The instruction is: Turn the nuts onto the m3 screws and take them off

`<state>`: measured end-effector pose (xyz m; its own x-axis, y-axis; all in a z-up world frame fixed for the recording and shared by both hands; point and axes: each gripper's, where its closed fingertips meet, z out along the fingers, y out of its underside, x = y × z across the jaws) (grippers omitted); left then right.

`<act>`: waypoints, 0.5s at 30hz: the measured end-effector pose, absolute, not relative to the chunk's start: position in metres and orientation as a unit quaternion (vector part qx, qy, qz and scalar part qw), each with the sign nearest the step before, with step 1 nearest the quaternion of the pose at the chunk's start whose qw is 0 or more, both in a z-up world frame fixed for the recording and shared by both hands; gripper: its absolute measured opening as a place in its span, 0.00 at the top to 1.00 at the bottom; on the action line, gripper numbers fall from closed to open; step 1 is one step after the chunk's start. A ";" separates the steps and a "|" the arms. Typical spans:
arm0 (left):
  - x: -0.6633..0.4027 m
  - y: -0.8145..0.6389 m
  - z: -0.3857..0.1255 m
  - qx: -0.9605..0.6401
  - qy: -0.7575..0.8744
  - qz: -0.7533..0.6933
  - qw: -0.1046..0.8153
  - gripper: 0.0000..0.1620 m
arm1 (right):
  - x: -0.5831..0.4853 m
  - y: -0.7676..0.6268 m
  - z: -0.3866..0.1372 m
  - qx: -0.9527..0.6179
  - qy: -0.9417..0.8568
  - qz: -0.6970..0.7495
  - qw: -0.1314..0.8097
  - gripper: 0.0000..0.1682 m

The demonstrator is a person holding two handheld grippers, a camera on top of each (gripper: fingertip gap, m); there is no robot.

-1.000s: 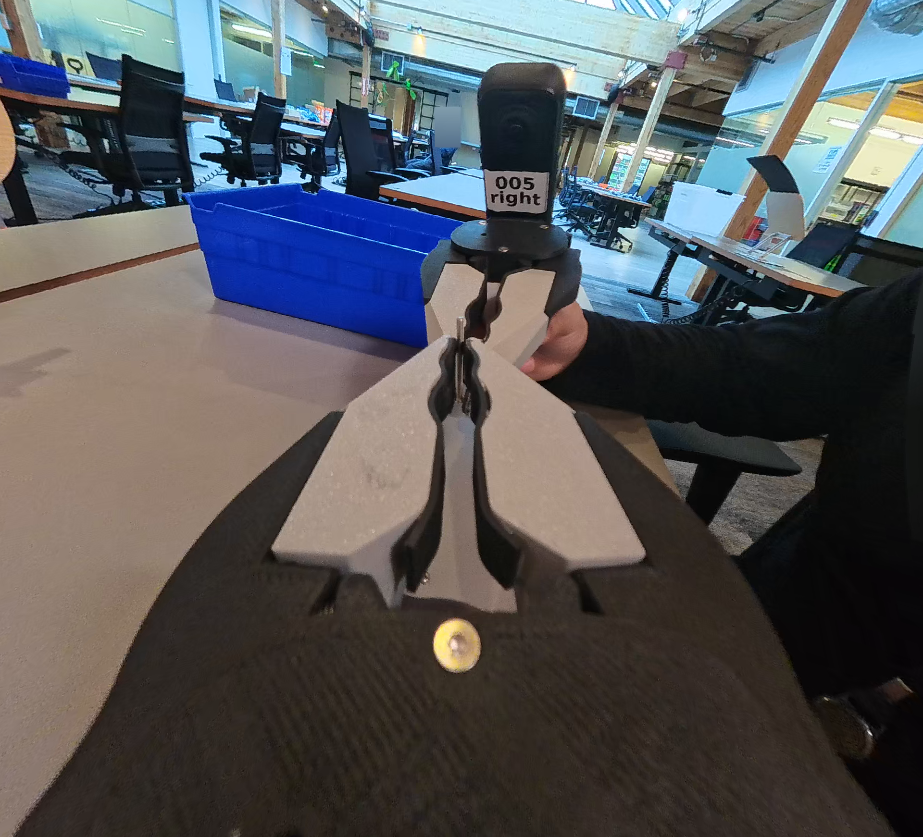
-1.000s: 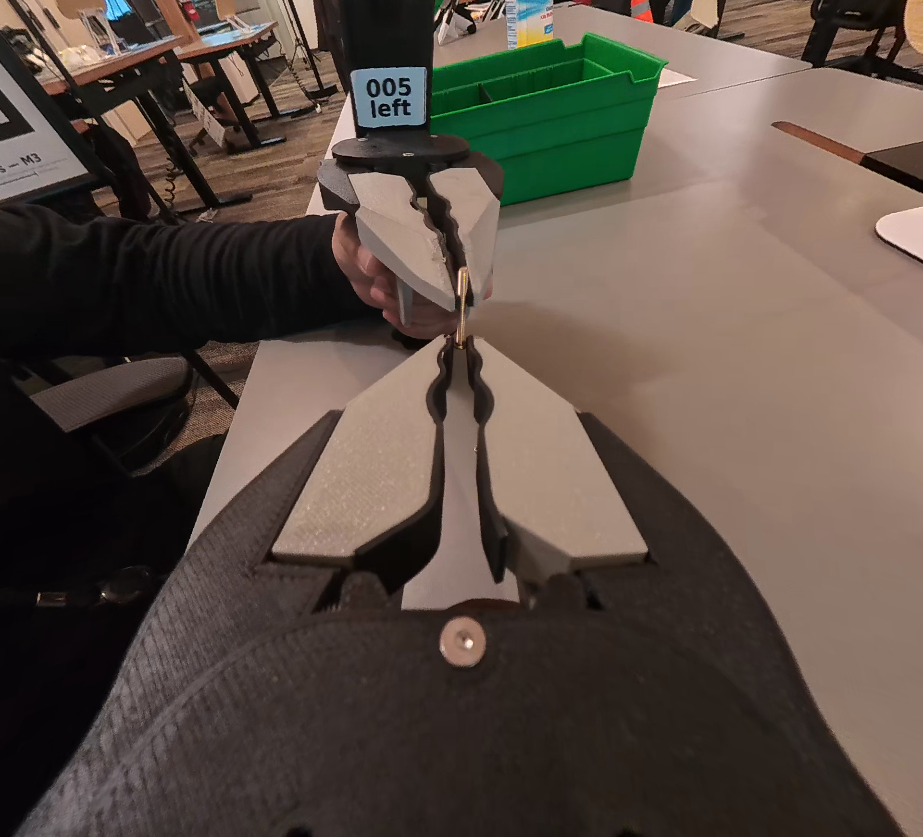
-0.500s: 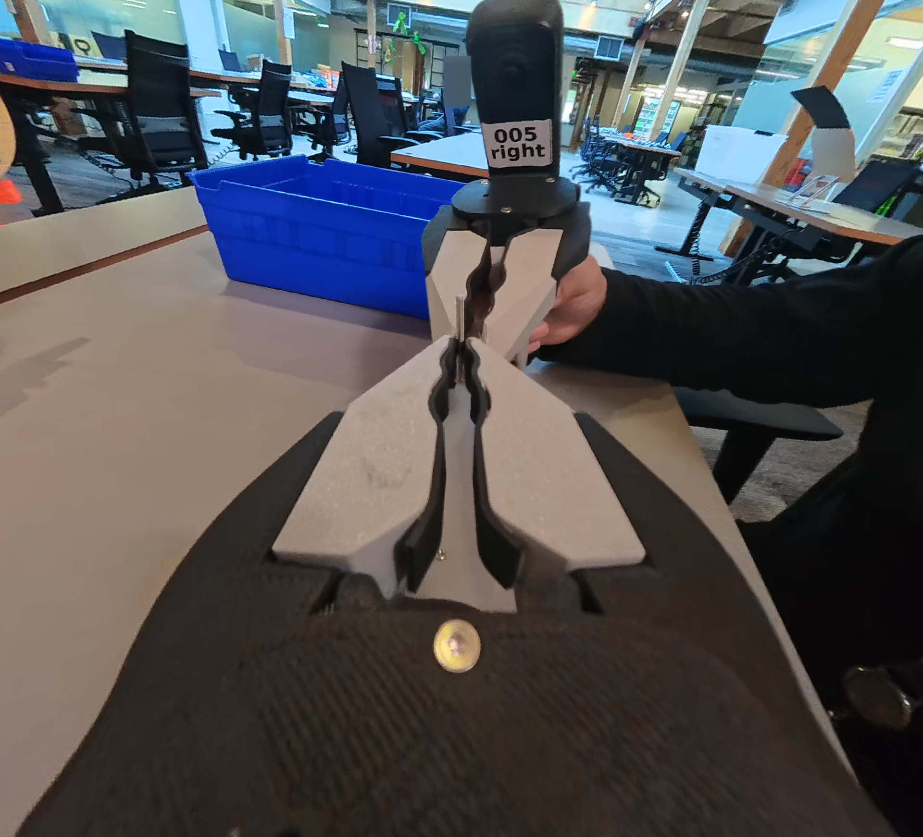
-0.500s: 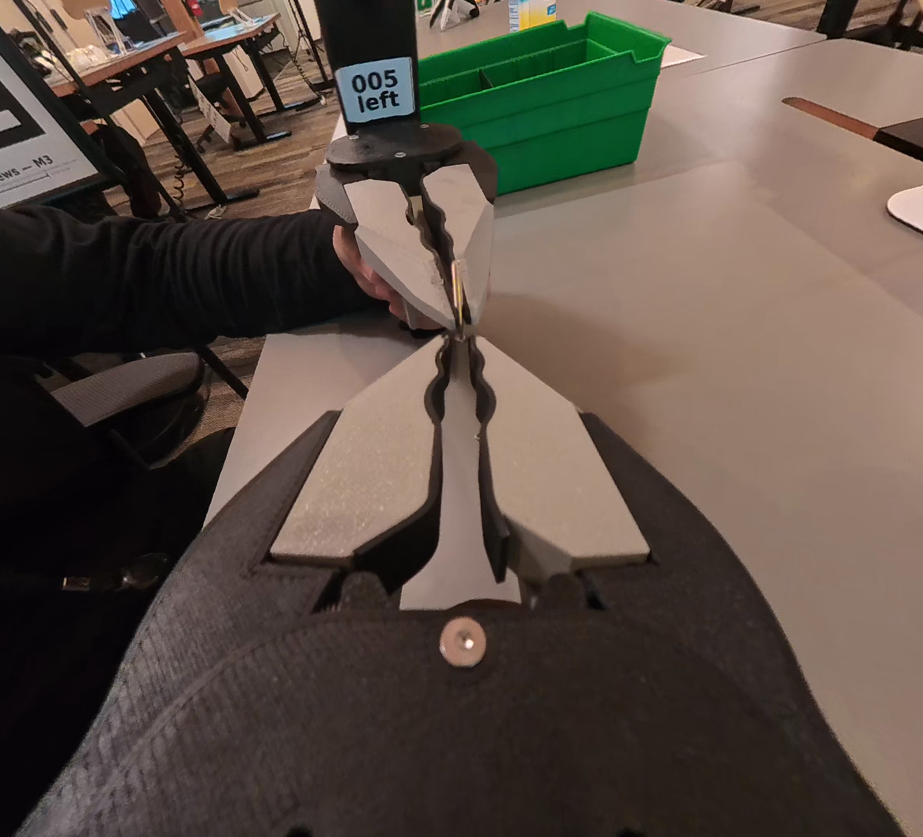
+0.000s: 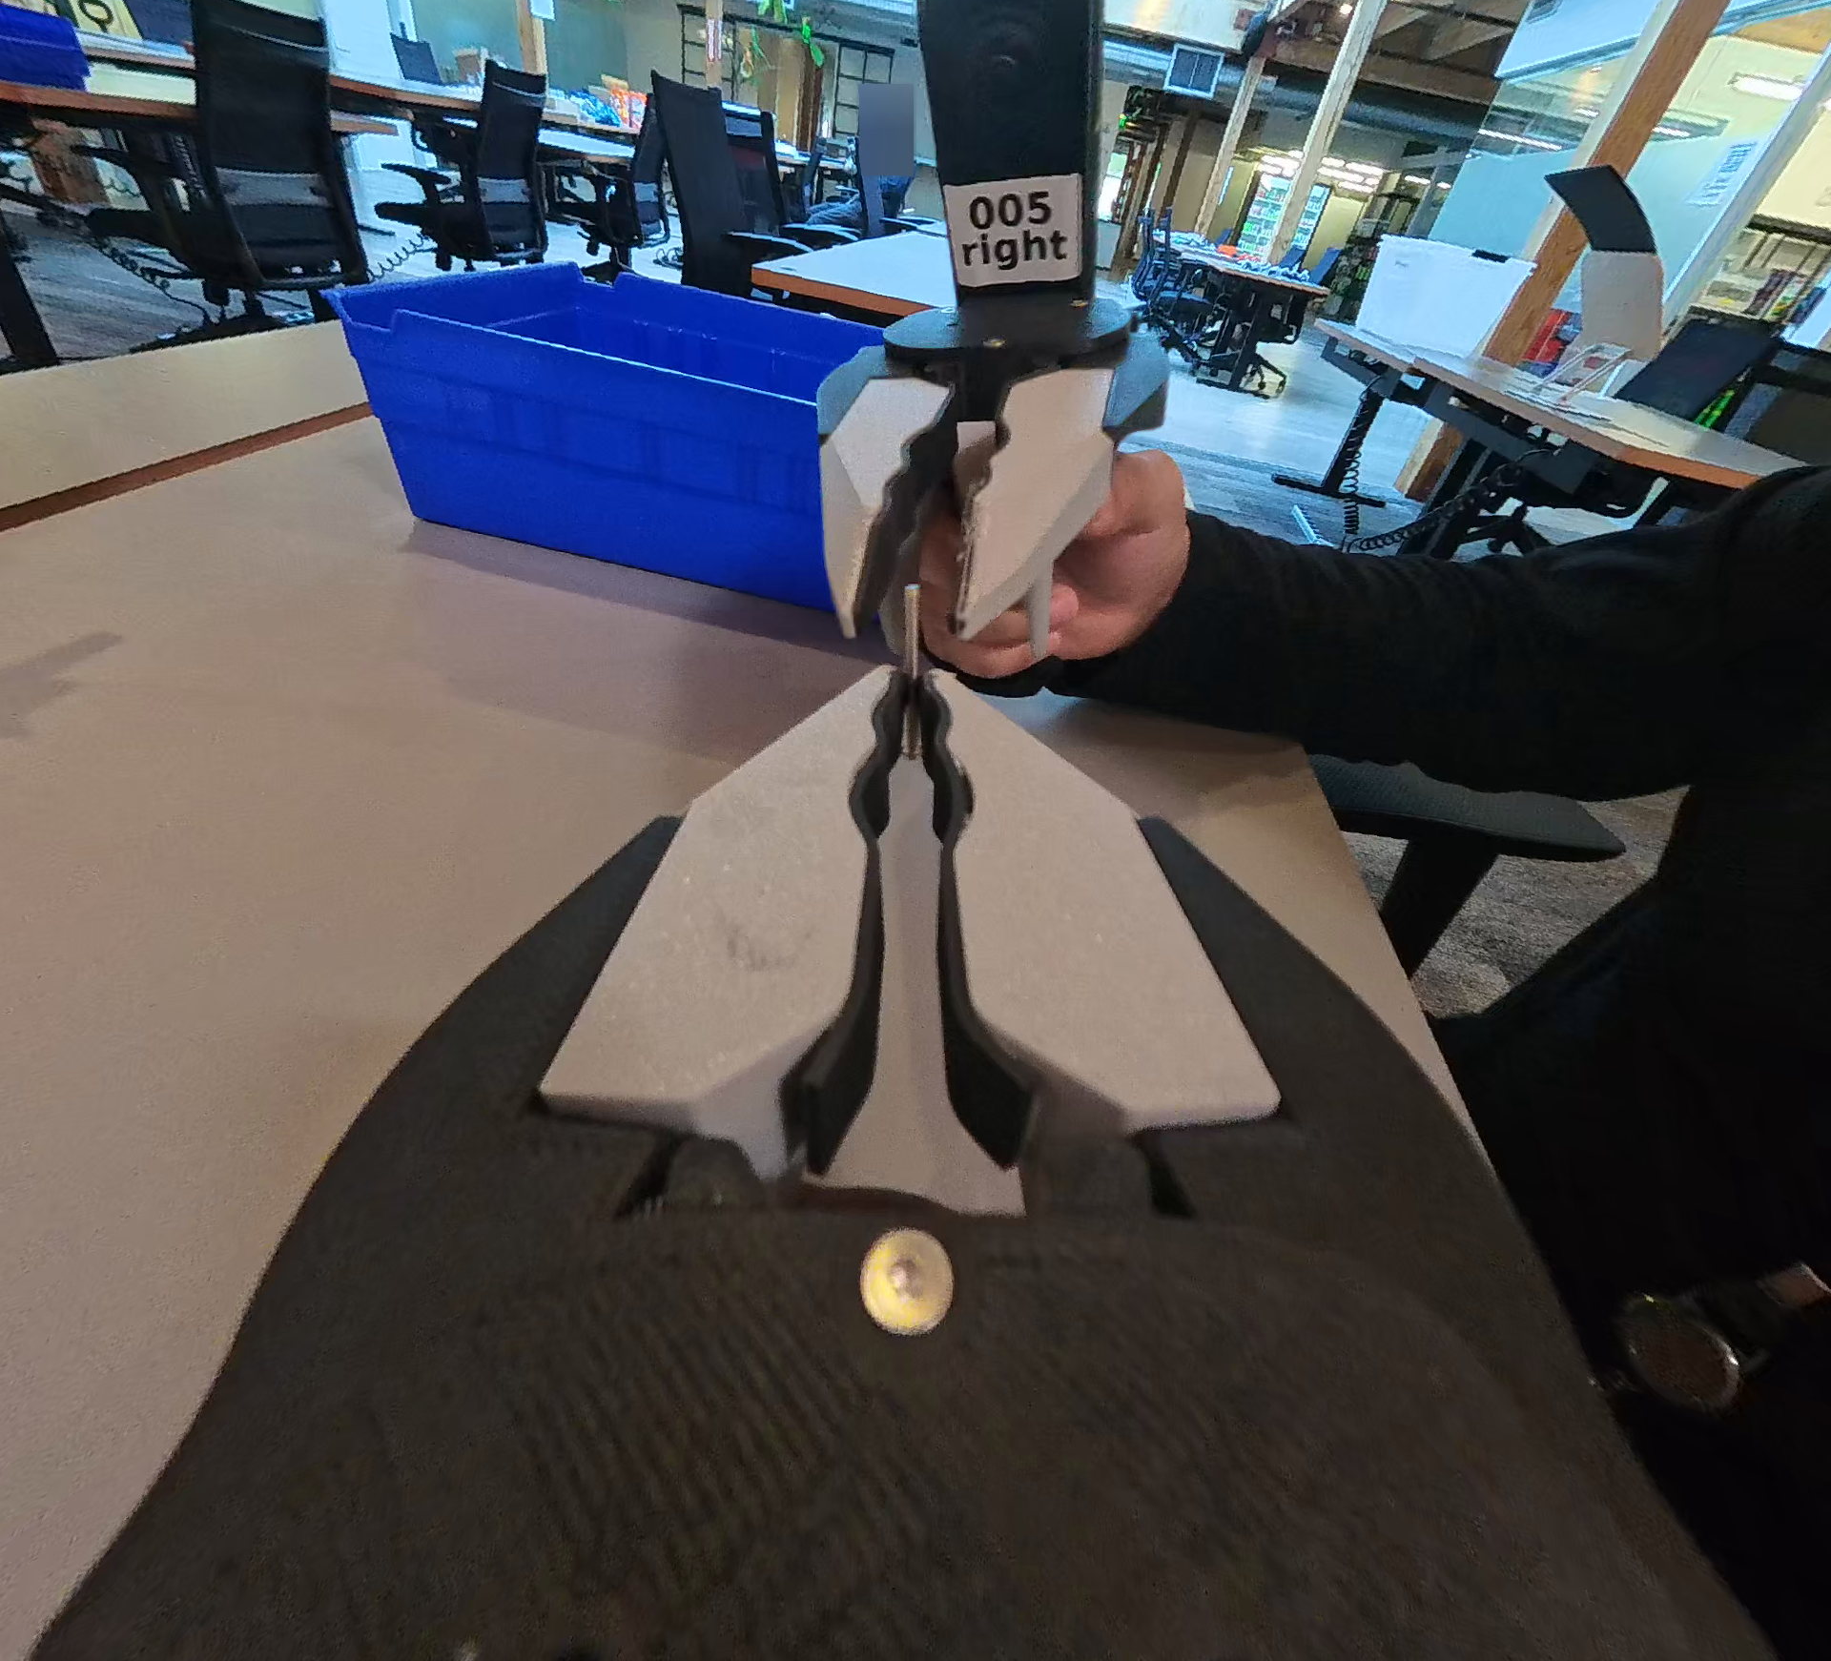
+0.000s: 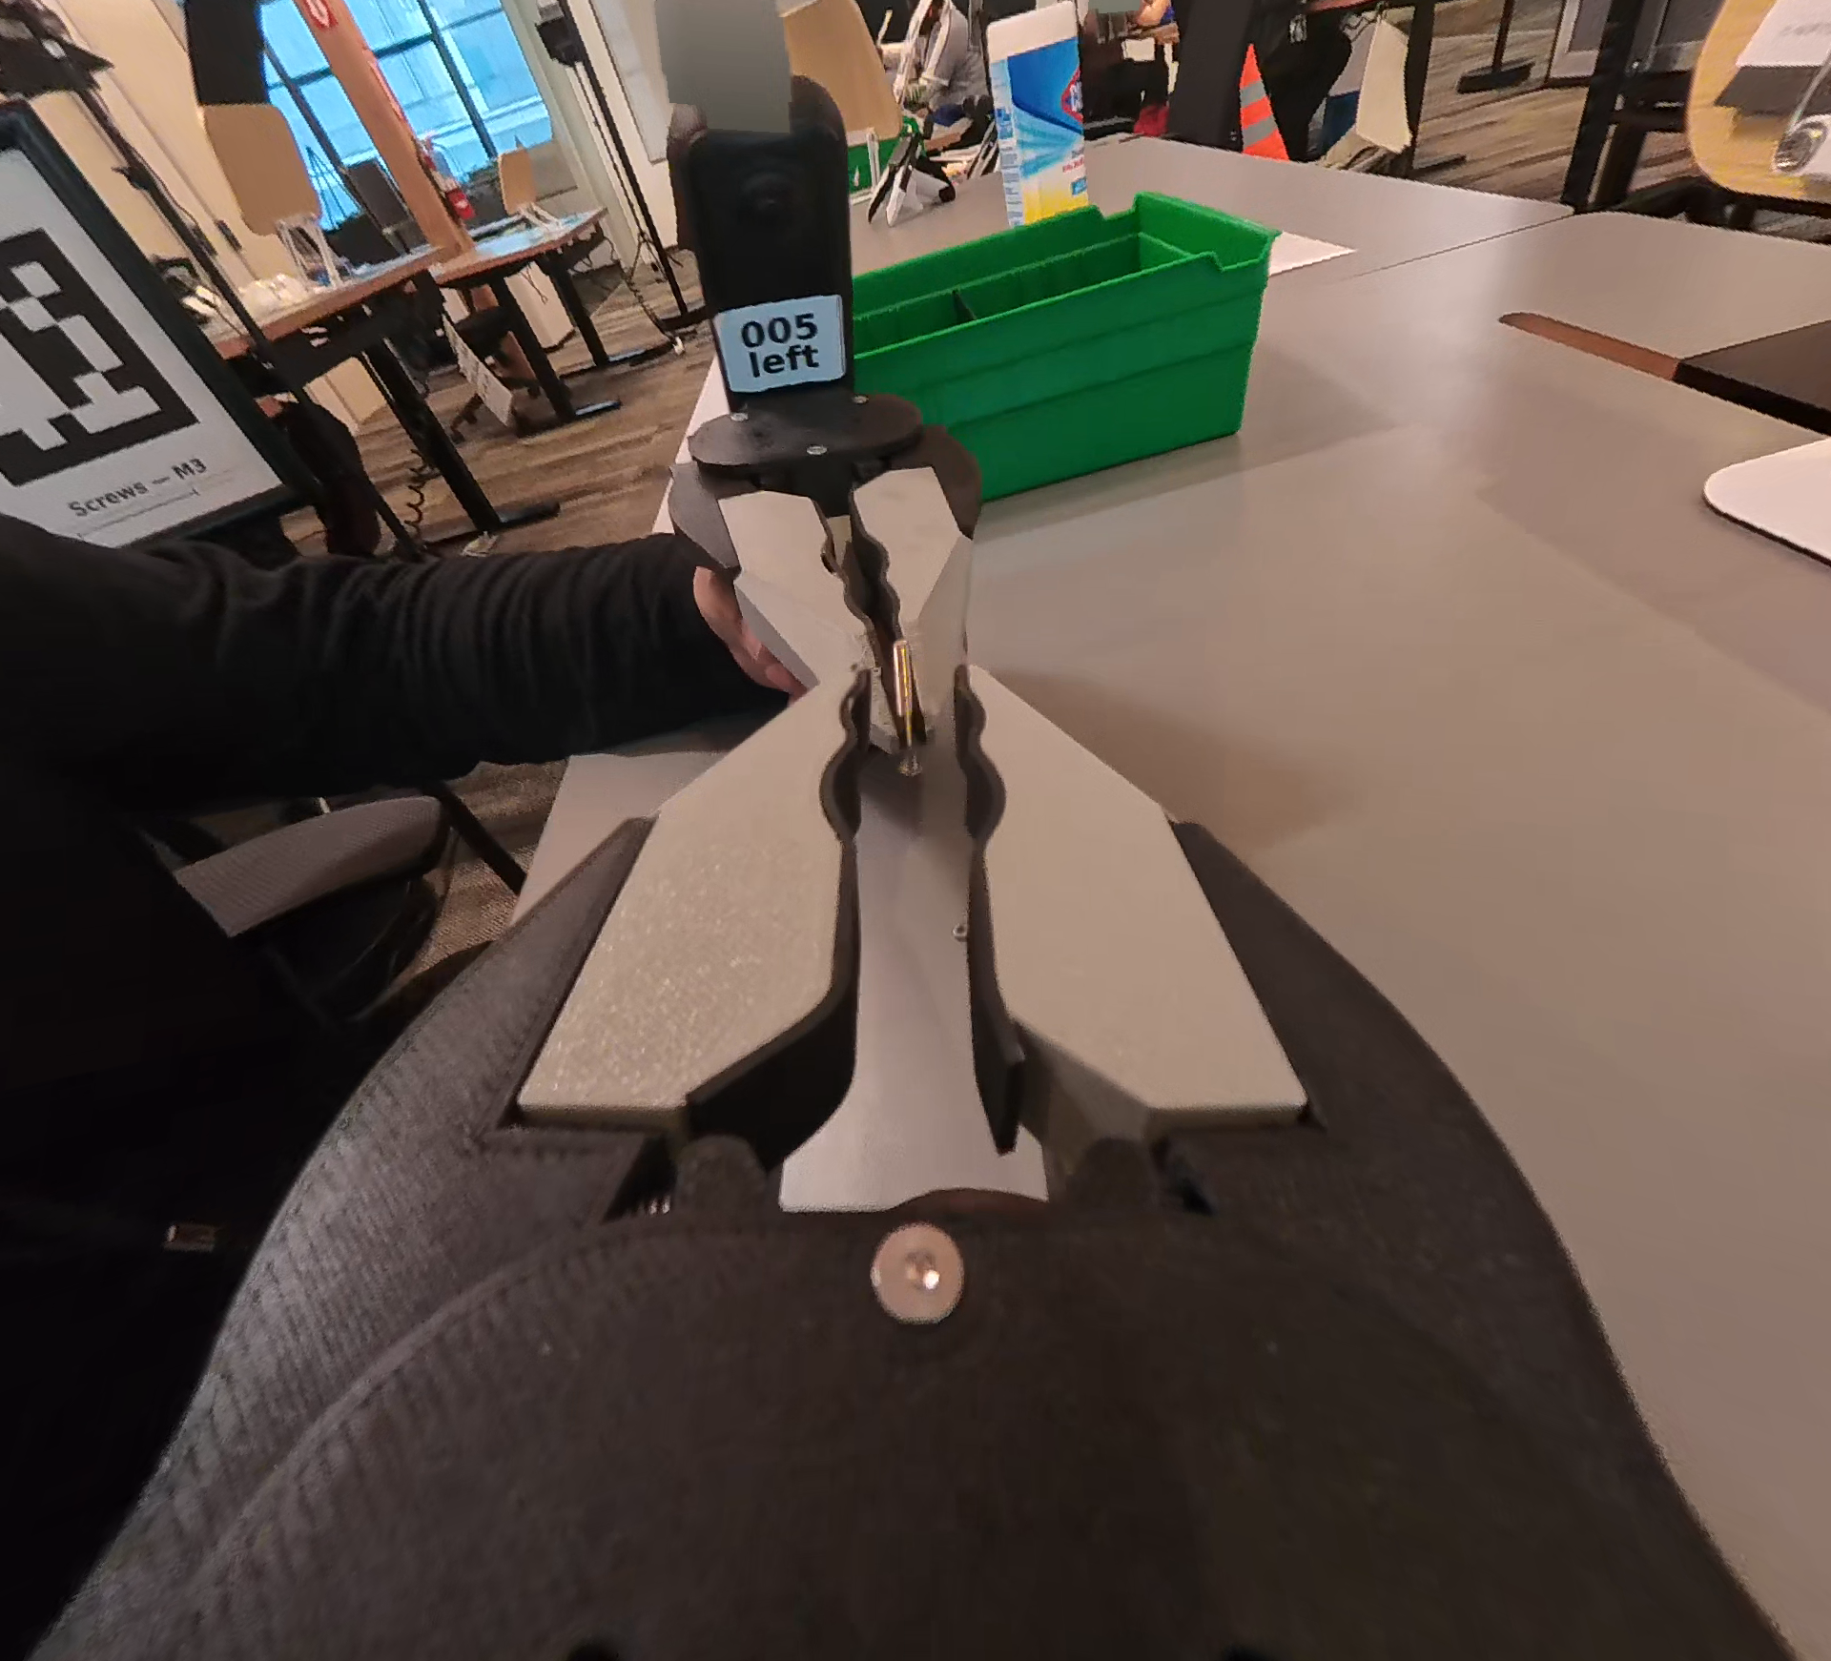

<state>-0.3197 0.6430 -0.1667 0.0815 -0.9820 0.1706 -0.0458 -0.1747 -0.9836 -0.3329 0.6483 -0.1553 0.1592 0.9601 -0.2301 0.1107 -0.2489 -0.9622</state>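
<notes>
The left gripper (image 5: 910, 707) has its jaws closed on an M3 screw (image 5: 909, 672), gripping the lower part of the shaft so that the rest stands upright above the fingertips. The right gripper (image 6: 907, 722) faces it tip to tip, jaws spread apart on either side of the screw (image 6: 902, 692) without touching it. In the right wrist view the shaft appears brass-coloured and slightly tilted. A nut cannot be made out in either view.

Both grippers are held above a grey table (image 5: 297, 771), each by a hand (image 5: 1110, 563) in a black sleeve (image 5: 1437, 643). A blue bin (image 5: 594, 425) stands on the table far beyond the right gripper (image 5: 907, 623) in the left wrist view. A green bin (image 6: 1070, 365) stands far beyond the left gripper (image 6: 897, 662) in the right wrist view.
</notes>
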 end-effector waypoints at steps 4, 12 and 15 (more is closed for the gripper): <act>-0.318 0.641 -0.170 -0.575 0.454 -0.505 0.455 1.00 | -0.337 0.646 -0.159 -0.625 -0.435 0.483 0.431 0.99; -0.317 0.643 -0.171 -0.581 0.444 -0.512 0.451 0.98 | -0.338 0.647 -0.159 -0.627 -0.432 0.477 0.440 1.00; -0.316 0.645 -0.172 -0.585 0.441 -0.511 0.450 0.93 | -0.338 0.648 -0.157 -0.624 -0.425 0.486 0.441 1.00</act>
